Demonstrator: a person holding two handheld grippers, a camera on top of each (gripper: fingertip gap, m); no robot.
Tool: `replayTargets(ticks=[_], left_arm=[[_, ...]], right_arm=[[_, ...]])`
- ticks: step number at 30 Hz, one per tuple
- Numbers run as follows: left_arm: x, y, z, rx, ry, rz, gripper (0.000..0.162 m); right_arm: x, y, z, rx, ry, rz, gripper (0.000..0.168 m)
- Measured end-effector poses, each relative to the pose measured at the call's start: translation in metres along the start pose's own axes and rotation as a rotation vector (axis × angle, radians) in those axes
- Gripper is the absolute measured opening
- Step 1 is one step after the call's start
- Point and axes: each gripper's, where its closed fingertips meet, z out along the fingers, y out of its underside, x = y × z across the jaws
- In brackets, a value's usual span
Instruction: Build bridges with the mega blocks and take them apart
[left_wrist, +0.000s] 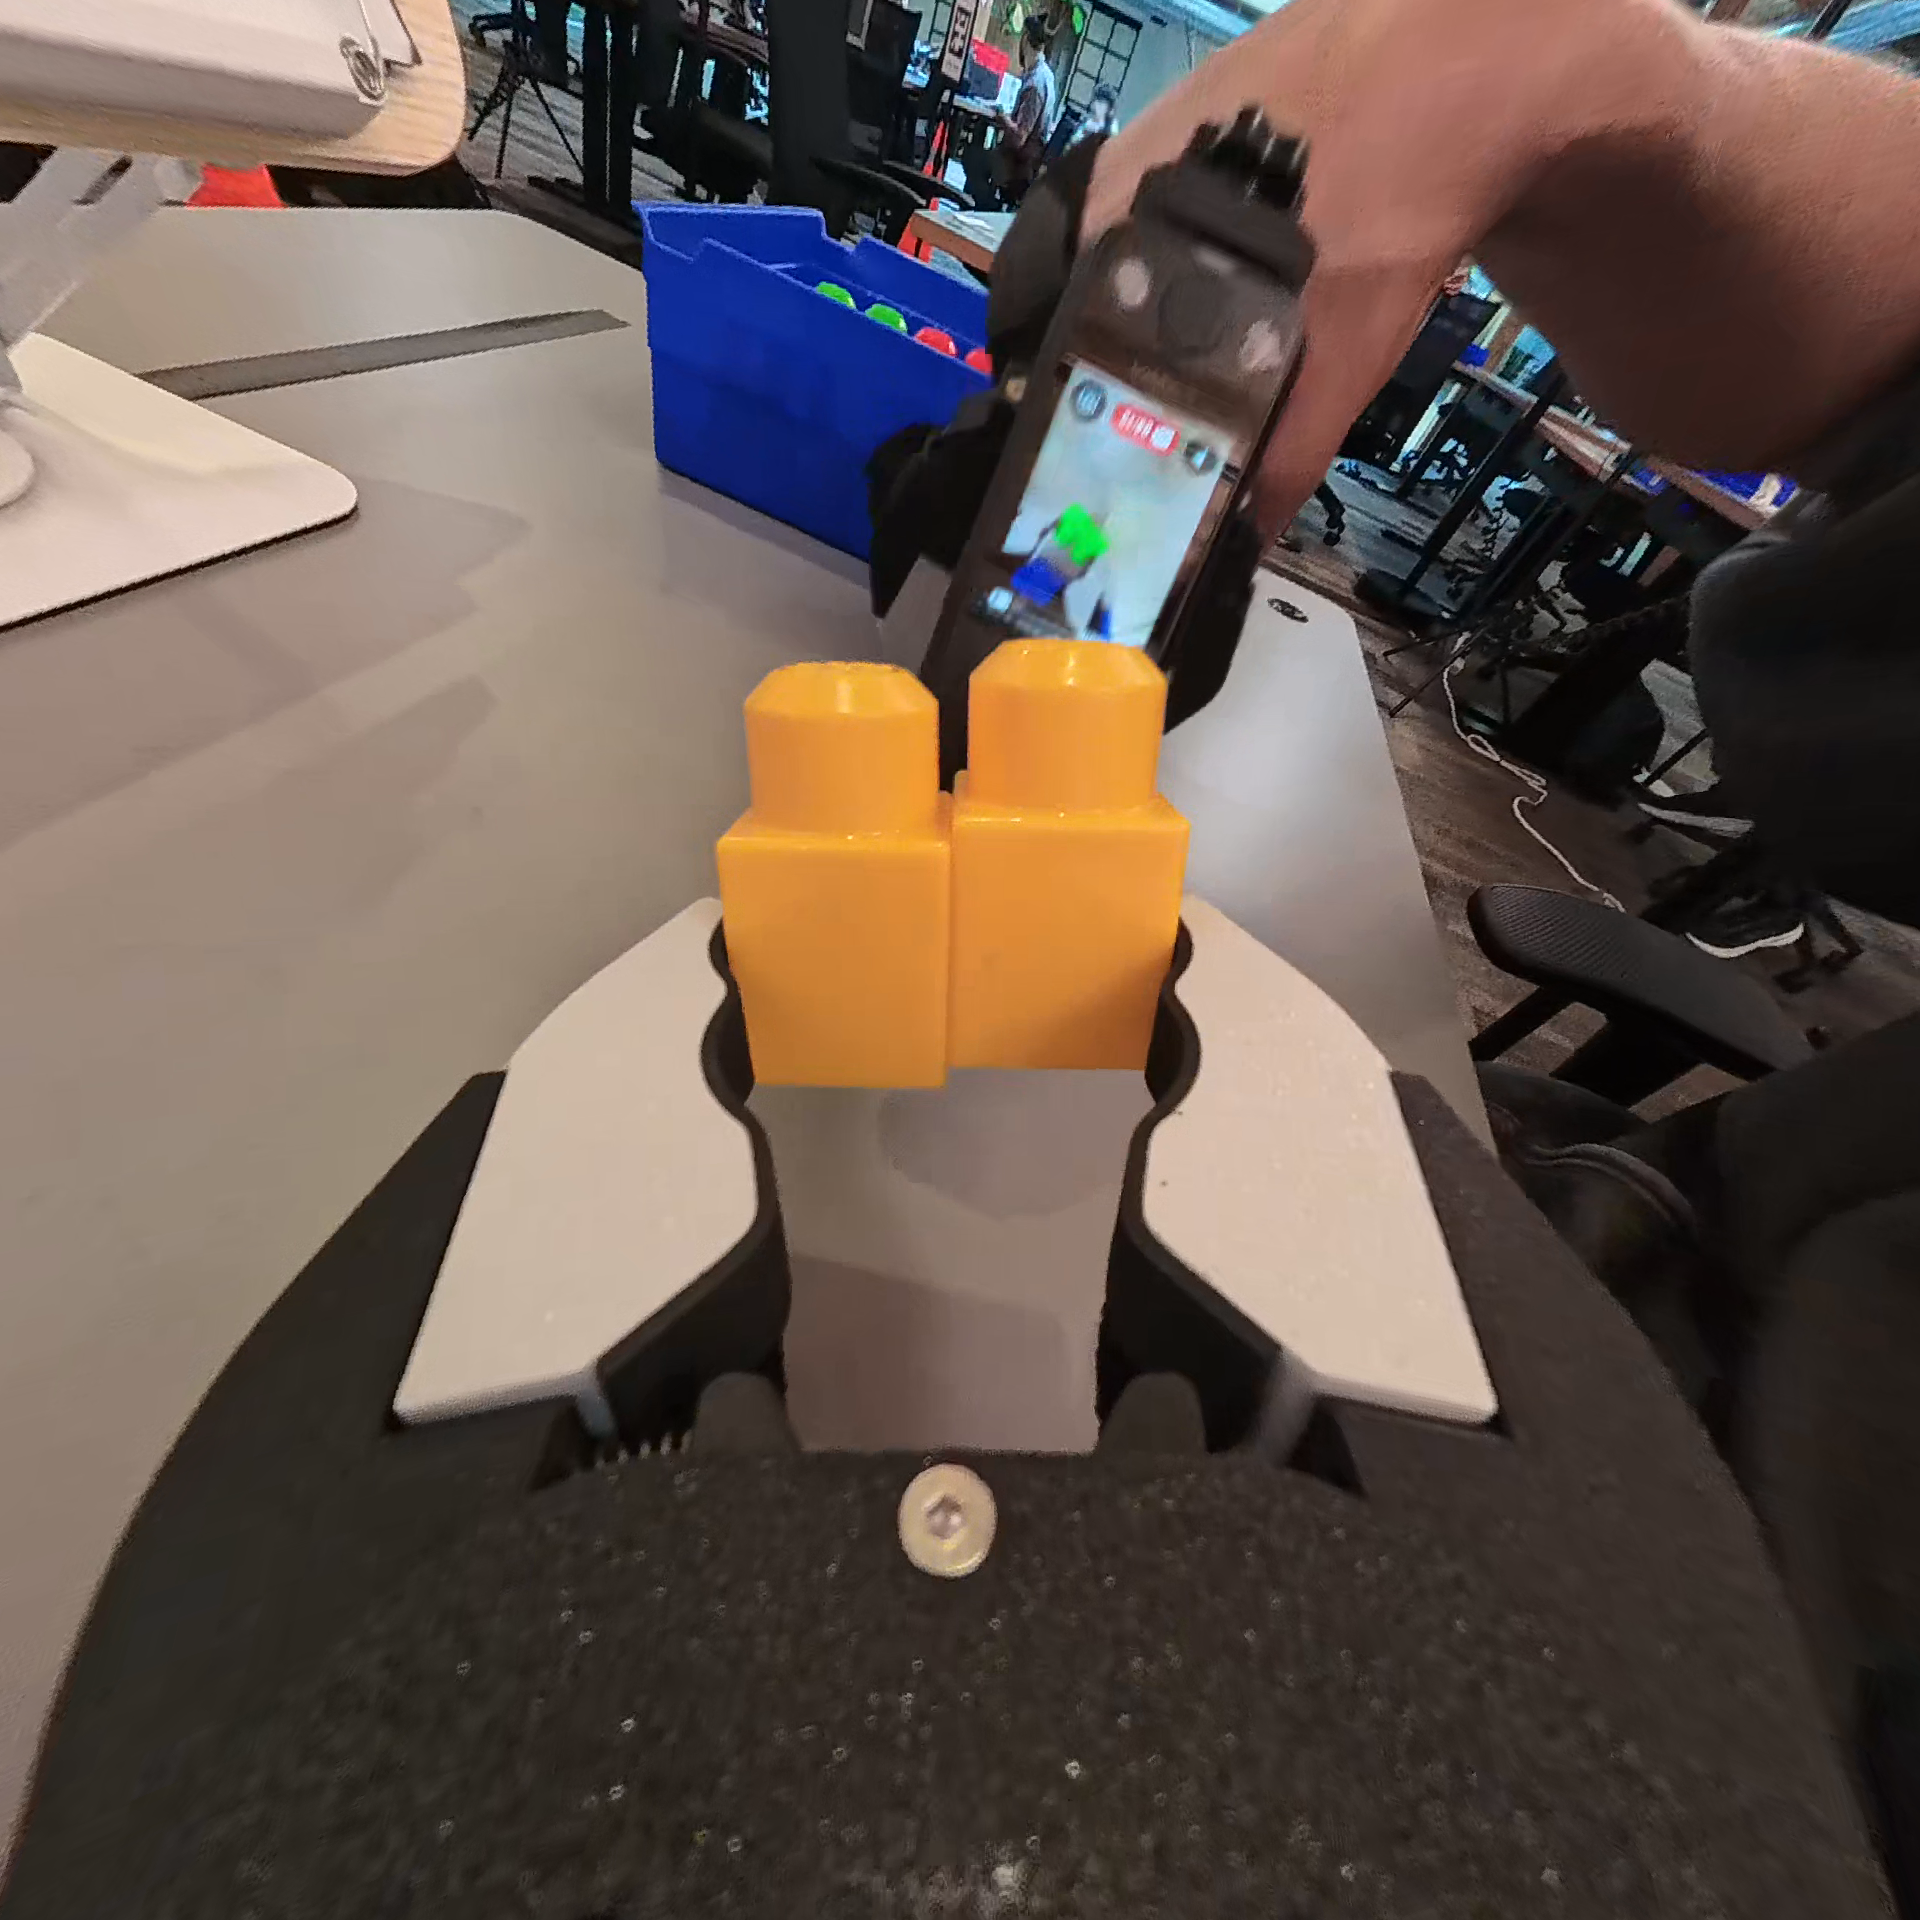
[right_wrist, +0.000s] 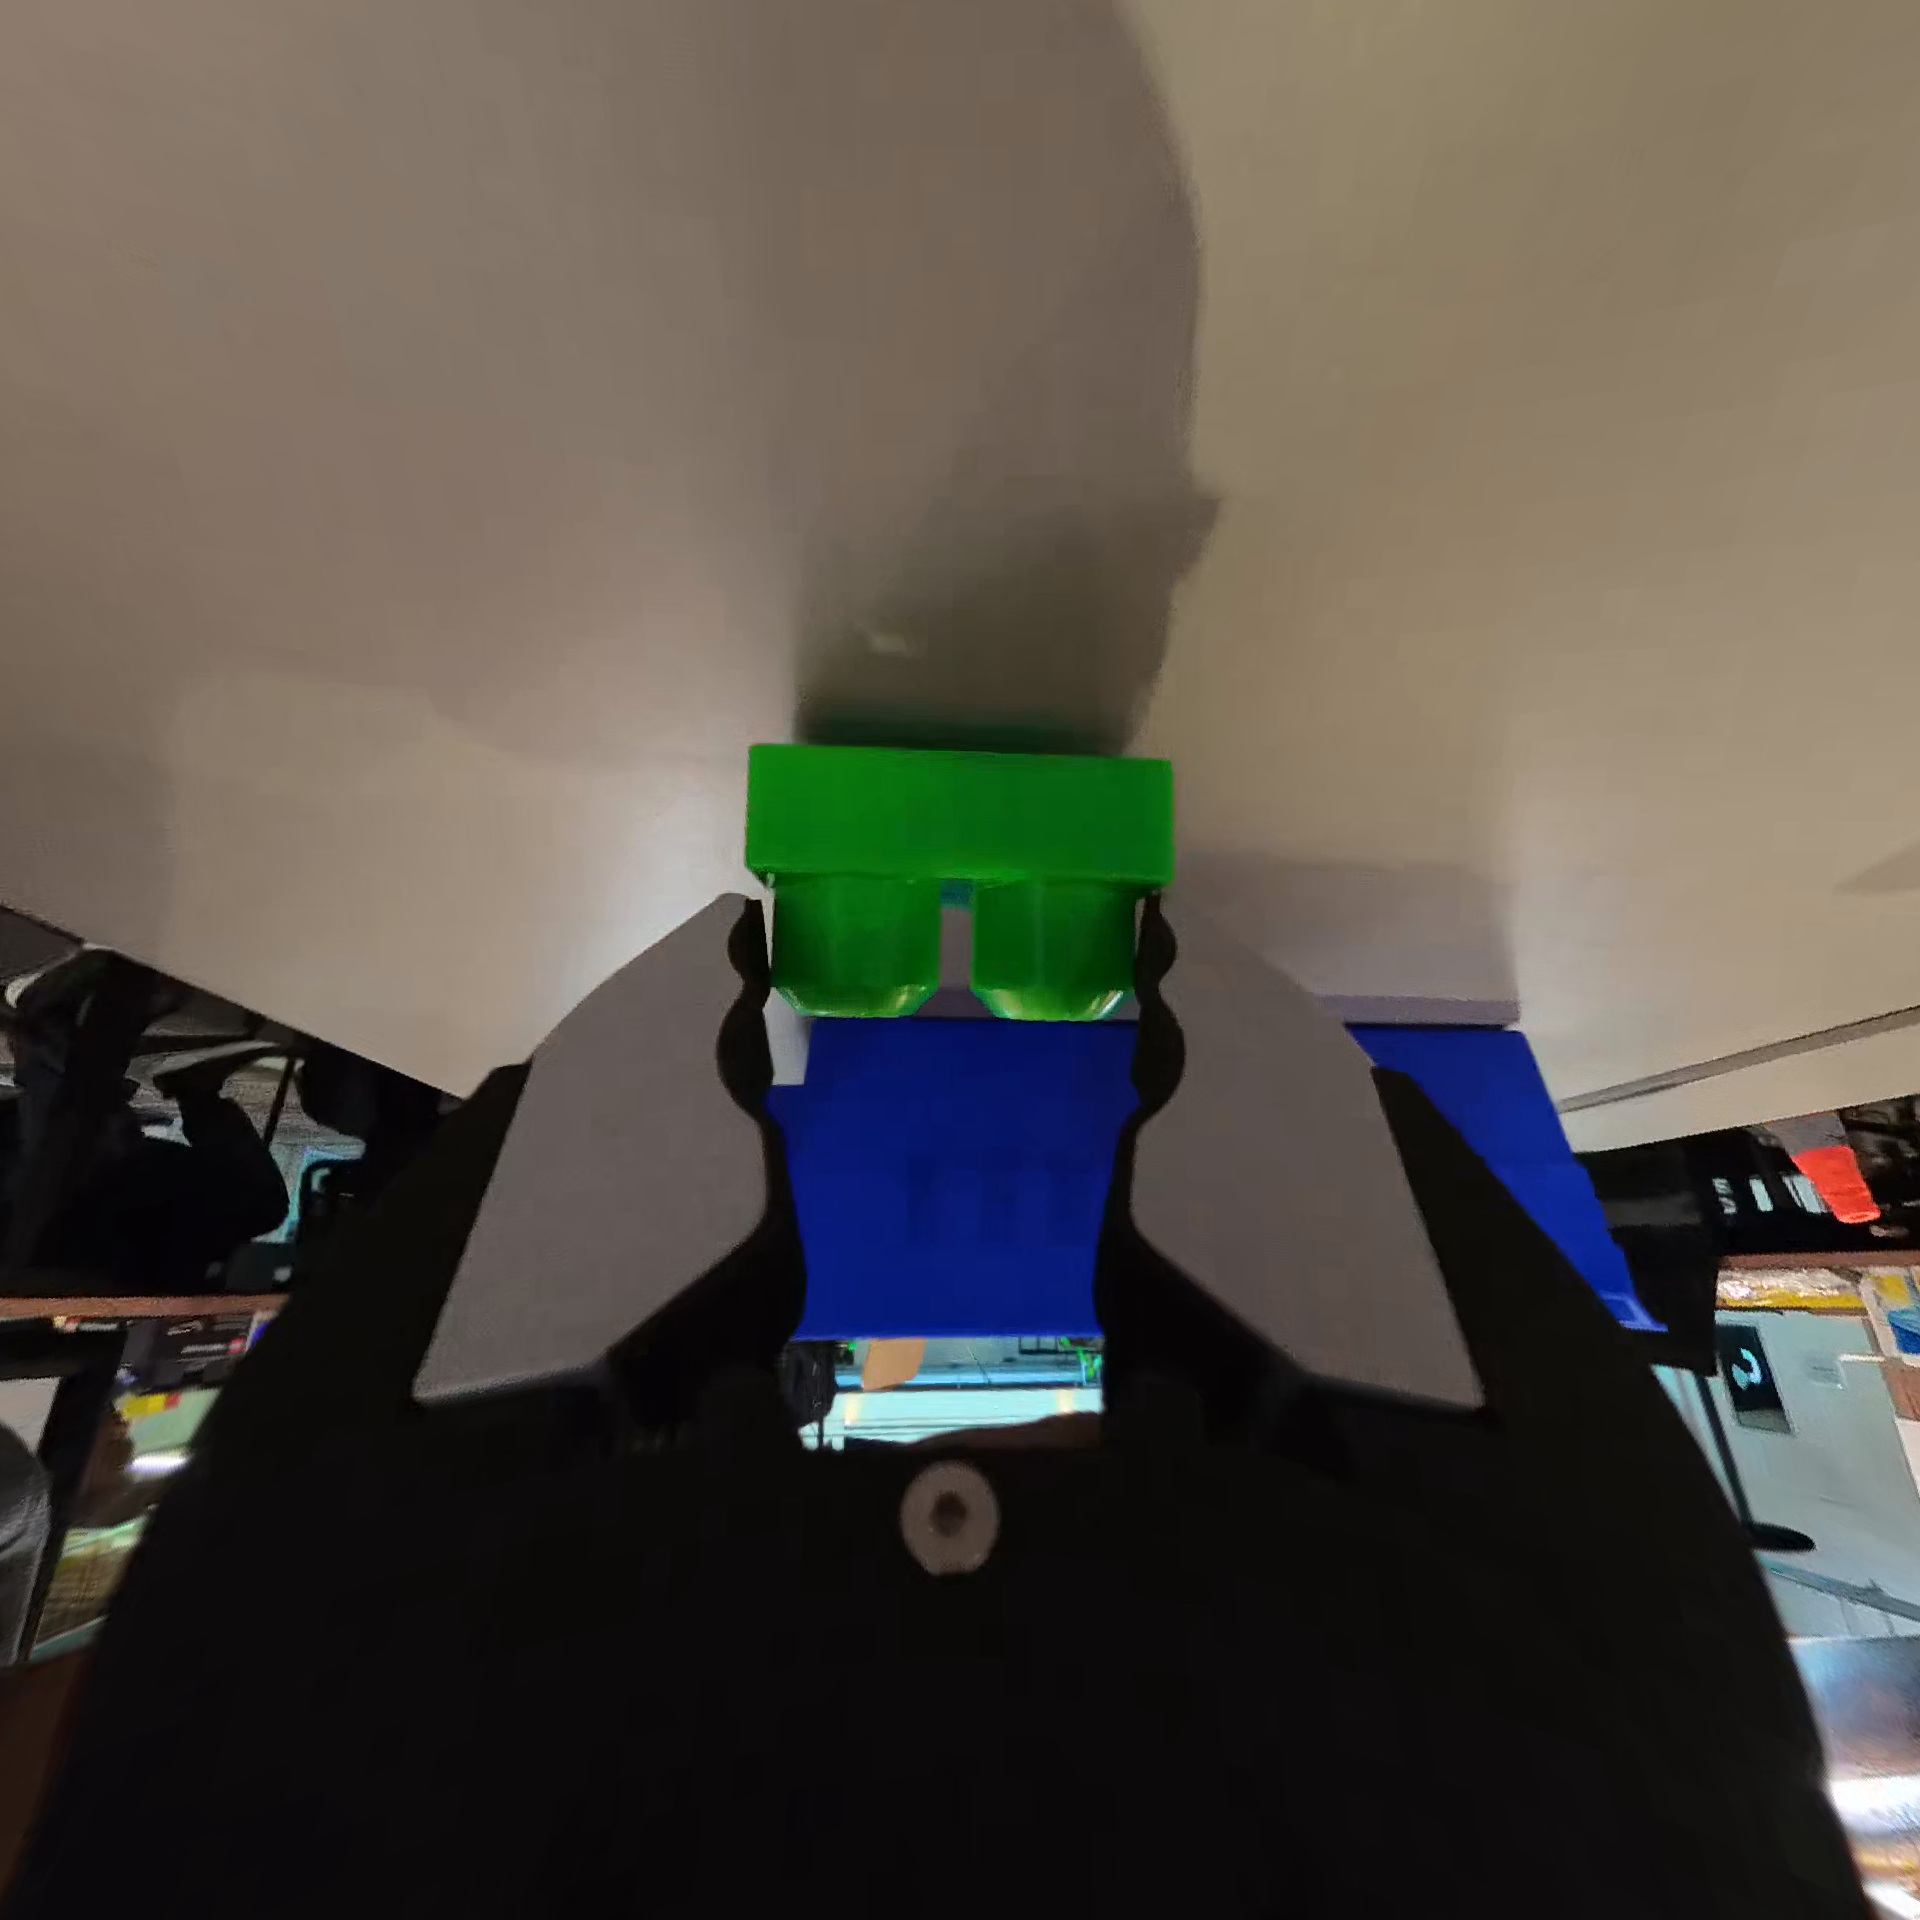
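My left gripper (left_wrist: 951, 997) has its jaws closed on a pair of orange mega blocks (left_wrist: 951, 883), two single-stud pieces side by side, pinched at their lower flanks with the studs pointing up. They sit upright, and I cannot tell whether their bases touch the grey tabletop (left_wrist: 364, 727) or hang just over it.

Just behind the orange blocks, my right gripper (left_wrist: 1122, 436) shows from its back, with a phone mounted on it and my hand (left_wrist: 1455, 229) wrapped around its handle. In its own view, which is turned upside down, my right gripper (right_wrist: 951, 956) has its jaws clamped on the two studs of a green mega block (right_wrist: 958, 821), whose flat body faces the tabletop (right_wrist: 416, 416); contact with the surface is unclear, though a shadow lies right against it.

Beyond the right gripper, toward the far edge of the tabletop, stands a blue bin (left_wrist: 769, 364). It holds more blocks: green studs (left_wrist: 860, 307) and red studs (left_wrist: 951, 345) peek over its rim. The same blue bin (right_wrist: 935, 1174) fills the gap between my right jaws.

At the left edge of the tabletop rests a white stand base (left_wrist: 156, 499).
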Motion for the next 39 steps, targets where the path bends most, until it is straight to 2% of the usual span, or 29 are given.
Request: replayTargets(ticks=[3, 6, 8, 10, 12, 15, 17, 18, 20, 22, 25, 27, 29, 30, 33, 36, 39], left_arm=[[0.002, 0.002, -0.004, -0.005, 0.004, 0.006, 0.075], [0.002, -0.001, -0.01, 0.015, 0.002, 0.006, 0.075], [0.002, -0.006, -0.015, 0.046, 0.009, -0.008, 0.075], [0.002, -0.007, -0.018, 0.059, 0.009, -0.018, 0.075], [0.001, -0.007, -0.018, 0.056, -0.002, -0.012, 0.075], [0.002, -0.004, -0.014, 0.042, -0.012, -0.012, 0.075], [0.003, -0.002, -0.01, 0.027, -0.012, -0.014, 0.075], [0.004, -0.001, -0.008, 0.022, -0.013, -0.011, 0.075], [0.007, 0.001, -0.004, 0.012, -0.007, -0.008, 0.075], [0.008, 0.002, -0.002, 0.009, -0.008, -0.003, 0.075], [0.008, 0.003, -0.002, 0.01, -0.01, -0.011, 0.075], [0.007, 0.002, -0.003, 0.017, -0.01, -0.018, 0.075], [0.007, 0.001, -0.004, 0.02, -0.014, -0.014, 0.075], [0.006, 0.001, -0.004, 0.017, -0.021, -0.01, 0.075], [0.001, 0.003, -0.004, -0.002, -0.068, 0.022, 0.075], [-0.005, 0.009, -0.001, -0.044, -0.14, 0.079, 0.075], [-0.012, 0.017, 0.001, -0.104, -0.243, 0.182, 0.075]], right_arm=[[-0.001, -0.01, 0.003, 0.028, -0.014, 0.015, 0.076], [-0.004, -0.016, -0.005, 0.151, -0.031, 0.058, 0.087], [-0.005, -0.011, -0.018, 0.299, -0.008, 0.131, 0.089], [-0.009, -0.002, -0.037, 0.539, 0.055, 0.222, 0.087], [-0.011, 0.013, -0.052, 0.831, 0.142, 0.431, 0.087], [-0.024, 0.025, -0.054, 1.282, 0.127, 0.945, 0.084], [-0.039, 0.021, -0.035, 1.426, 0.044, 1.265, 0.082], [-0.044, 0.015, -0.026, 1.441, 0.034, 1.344, 0.087], [-0.042, 0.012, -0.013, 1.379, 0.149, 1.466, 0.085], [-0.039, 0.002, -0.014, 1.322, 0.165, 1.525, 0.081], [-0.027, -0.01, -0.012, 1.236, 0.211, 1.549, 0.077], [-0.016, -0.02, -0.006, 1.206, 0.183, 1.565, 0.075], [-0.004, -0.016, -0.003, 1.175, 0.208, 1.589, 0.072], [0.003, -0.015, -0.003, 1.174, 0.213, 1.591, 0.068], [0.012, -0.028, 0.007, 1.129, 0.098, 1.524, 0.036], [0.014, -0.019, -0.007, 1.233, 0.1, 1.488, 0.036], [0.003, 0.009, -0.054, 1.515, 0.161, 1.454, 0.036]])
